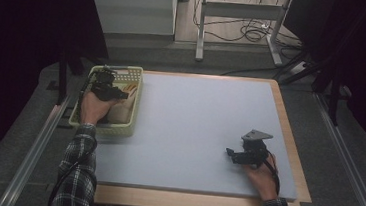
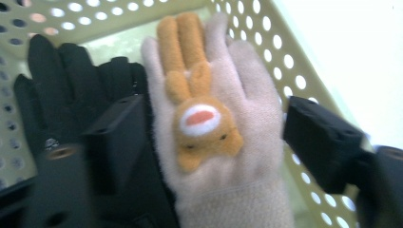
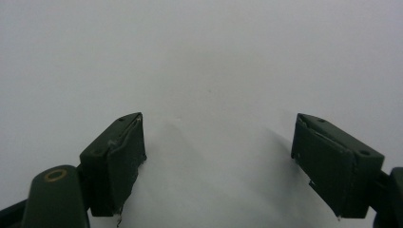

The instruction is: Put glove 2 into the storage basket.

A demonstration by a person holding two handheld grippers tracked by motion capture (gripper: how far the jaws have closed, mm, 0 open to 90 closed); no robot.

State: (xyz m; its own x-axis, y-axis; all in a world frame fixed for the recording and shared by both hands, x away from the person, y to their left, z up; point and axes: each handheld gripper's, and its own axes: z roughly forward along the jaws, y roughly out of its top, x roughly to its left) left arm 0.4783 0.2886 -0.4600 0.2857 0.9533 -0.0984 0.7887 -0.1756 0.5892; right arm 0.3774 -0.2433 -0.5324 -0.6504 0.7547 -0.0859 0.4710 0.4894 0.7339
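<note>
While the left gripper (image 2: 209,142) straddles a pink glove (image 2: 223,142), the high view blurs it.

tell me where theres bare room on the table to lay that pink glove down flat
Nearly all of the grey mat is bare, from the basket across to the right gripper and back to the mat's far edge. It is crowded in the basket, where the pink glove lies beside a black glove with the left gripper open over it.

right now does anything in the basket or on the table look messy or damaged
Nothing stands out. The pink glove with its orange animal patch and the black glove lie flat side by side in the basket. The left hand-held gripper is open around the pink glove.
</note>
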